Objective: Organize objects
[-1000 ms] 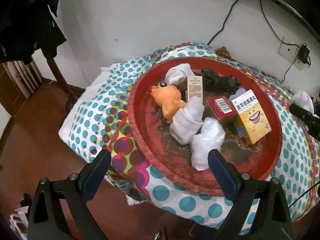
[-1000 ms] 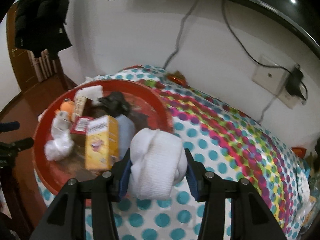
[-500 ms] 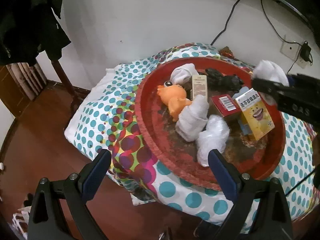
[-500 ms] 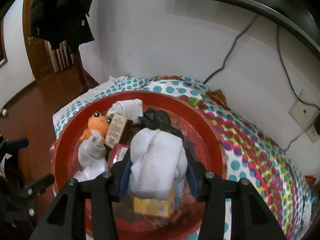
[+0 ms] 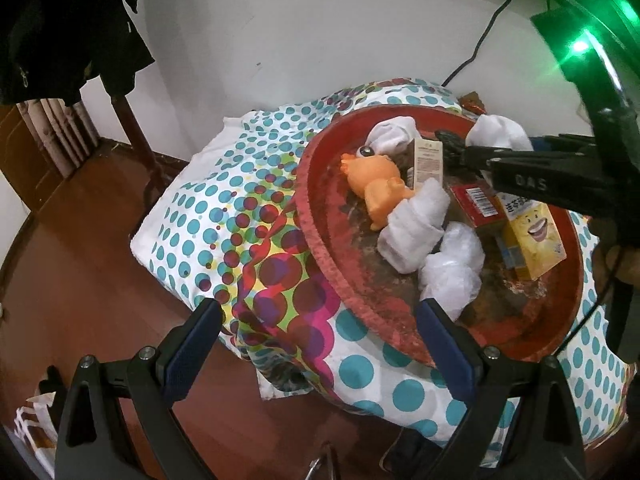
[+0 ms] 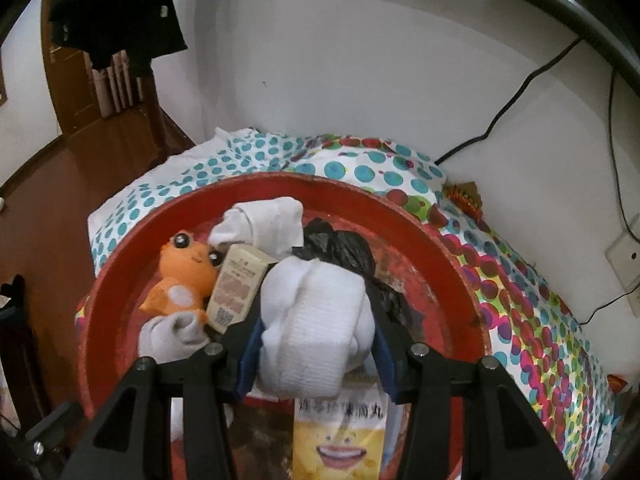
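My right gripper is shut on a rolled white sock and holds it above the middle of the round red tray. The sock also shows in the left wrist view over the tray's far side. In the tray lie an orange toy, a beige carton, a red box, a yellow box, other white socks, a crumpled plastic bag and a black bag. My left gripper is open and empty, off the tray's near left edge.
The tray rests on a polka-dot cloth over a small table against a white wall. Black cables run down the wall to a socket. Wooden floor lies to the left, with a dark coat hanging above.
My right gripper has carried the white sock from beside the tray to above its middle. My left gripper has drifted slightly left and stayed open.
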A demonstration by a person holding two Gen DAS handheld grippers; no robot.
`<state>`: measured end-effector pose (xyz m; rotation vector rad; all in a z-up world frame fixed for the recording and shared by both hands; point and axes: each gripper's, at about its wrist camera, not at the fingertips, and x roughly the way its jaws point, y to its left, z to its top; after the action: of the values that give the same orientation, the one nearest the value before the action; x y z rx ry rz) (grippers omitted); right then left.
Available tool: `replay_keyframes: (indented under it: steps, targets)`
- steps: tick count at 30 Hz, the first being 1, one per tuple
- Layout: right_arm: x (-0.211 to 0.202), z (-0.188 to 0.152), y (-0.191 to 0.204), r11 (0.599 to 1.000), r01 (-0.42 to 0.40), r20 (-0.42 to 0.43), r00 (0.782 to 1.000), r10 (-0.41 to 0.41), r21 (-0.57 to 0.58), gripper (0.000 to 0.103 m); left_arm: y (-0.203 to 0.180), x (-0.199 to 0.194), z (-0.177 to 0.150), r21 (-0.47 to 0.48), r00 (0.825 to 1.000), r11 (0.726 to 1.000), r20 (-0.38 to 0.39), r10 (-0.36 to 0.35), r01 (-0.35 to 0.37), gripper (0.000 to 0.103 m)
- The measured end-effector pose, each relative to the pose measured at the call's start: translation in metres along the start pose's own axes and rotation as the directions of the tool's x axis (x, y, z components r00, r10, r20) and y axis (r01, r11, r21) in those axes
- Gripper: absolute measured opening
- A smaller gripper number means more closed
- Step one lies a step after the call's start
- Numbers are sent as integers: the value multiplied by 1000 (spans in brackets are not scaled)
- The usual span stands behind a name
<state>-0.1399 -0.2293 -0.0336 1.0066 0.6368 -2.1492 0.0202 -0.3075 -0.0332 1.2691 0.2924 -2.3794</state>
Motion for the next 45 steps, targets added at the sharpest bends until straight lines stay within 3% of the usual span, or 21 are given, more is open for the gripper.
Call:
replay_keyframes:
  steps: [17,21,24,36,41,45]
  targets:
    - [32,2,-5,999,11,-37,999,-9,50,50,1,8,8,-10,999,999,2,45,-45,97]
    - [27,0,-7,997,-14,-33,999,16,78,63,0,7,10,-6,999,999,6,51,-51,97]
    - [20,-1,-6,997,-29,-15,999,30,78,72,-1,7,10,-9,999,999,3,40,-40,97]
    - [-55,-32,-12,993,-70,62,996,64,94,74,-9,3,13,-22,1000,999,4,28,-28,97]
    - [-77,-56,-13,996,9,48,999,-13,84,74,-22,-1,17,1,999,999,22,34,-34,97]
    - [-83,-76,-16,994,13,33,999,-17,112,74,-33,-1,19,8,999,999,22,32,-32,97]
